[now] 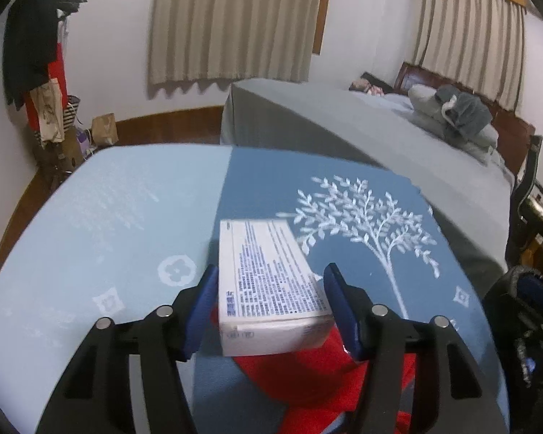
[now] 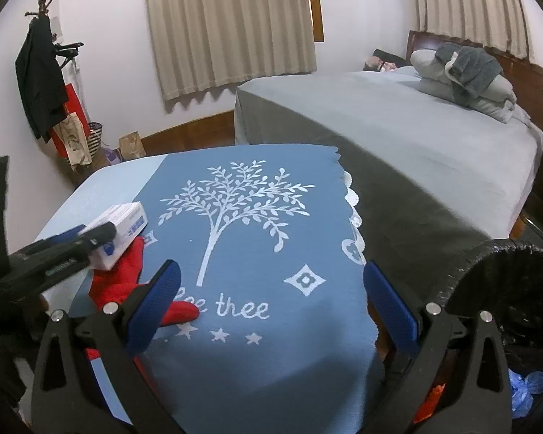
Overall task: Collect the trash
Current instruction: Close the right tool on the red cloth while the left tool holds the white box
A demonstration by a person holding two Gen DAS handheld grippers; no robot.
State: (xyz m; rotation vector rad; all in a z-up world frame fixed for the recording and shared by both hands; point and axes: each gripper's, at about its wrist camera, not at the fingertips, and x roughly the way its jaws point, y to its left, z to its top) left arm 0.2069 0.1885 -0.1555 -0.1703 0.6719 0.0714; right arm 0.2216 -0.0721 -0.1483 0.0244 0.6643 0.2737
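Observation:
A white cardboard box (image 1: 268,289) printed with blue text sits between the blue pads of my left gripper (image 1: 271,300). The pads press its two sides and hold it a little above a red cloth (image 1: 307,372) on the blue tablecloth (image 1: 344,217). The right wrist view shows the same box (image 2: 123,228) in the left gripper (image 2: 90,242) at the left, over the red cloth (image 2: 126,275). My right gripper (image 2: 271,307) is open and empty above the tablecloth's front part. A bin lined with a black bag (image 2: 506,289) stands at the right.
The table has a blue cloth with a white tree print (image 2: 235,202) and a pale blue half (image 1: 108,217). A grey bed (image 2: 398,137) stands behind it. A coat rack (image 2: 43,72) with bags is at the far left. Blue crumpled plastic (image 2: 528,390) lies by the bin.

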